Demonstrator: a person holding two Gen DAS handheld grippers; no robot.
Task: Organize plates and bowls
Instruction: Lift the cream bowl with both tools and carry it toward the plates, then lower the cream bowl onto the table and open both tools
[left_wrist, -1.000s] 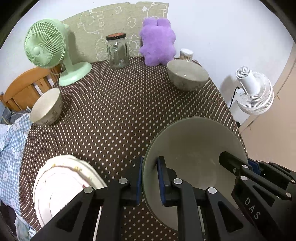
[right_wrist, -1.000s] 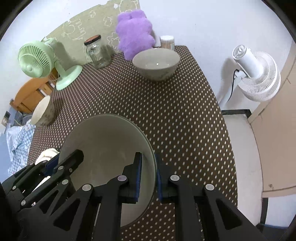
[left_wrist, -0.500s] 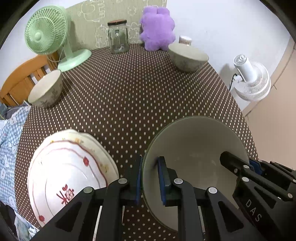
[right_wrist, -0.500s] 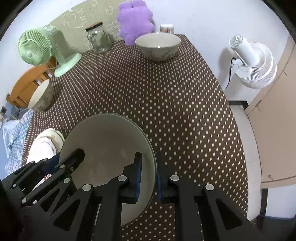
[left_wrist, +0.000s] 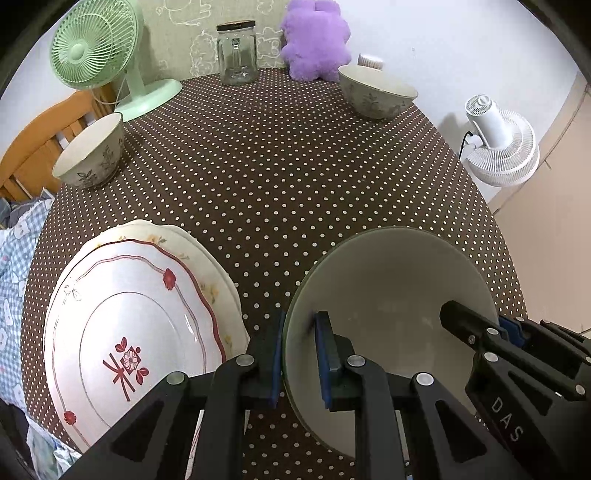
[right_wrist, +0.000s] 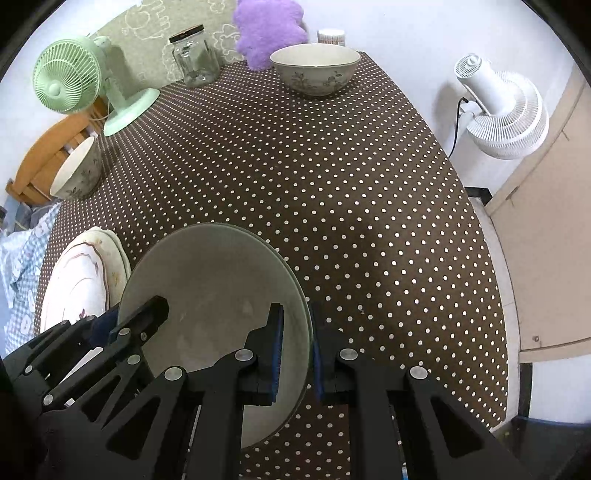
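I have both tools clamped on the rim of the large grey bowl (left_wrist: 388, 291), the left tool (left_wrist: 298, 354) on its left edge and the right tool (right_wrist: 297, 347) on its right edge, the bowl held just above the dotted counter (left_wrist: 280, 166). Just left of it lies the stack of white plates (left_wrist: 140, 317) with red trim. Farther back I see one patterned bowl (left_wrist: 90, 153) at the left edge and another (left_wrist: 375, 92) at the far right, near the glass jar (left_wrist: 236, 51).
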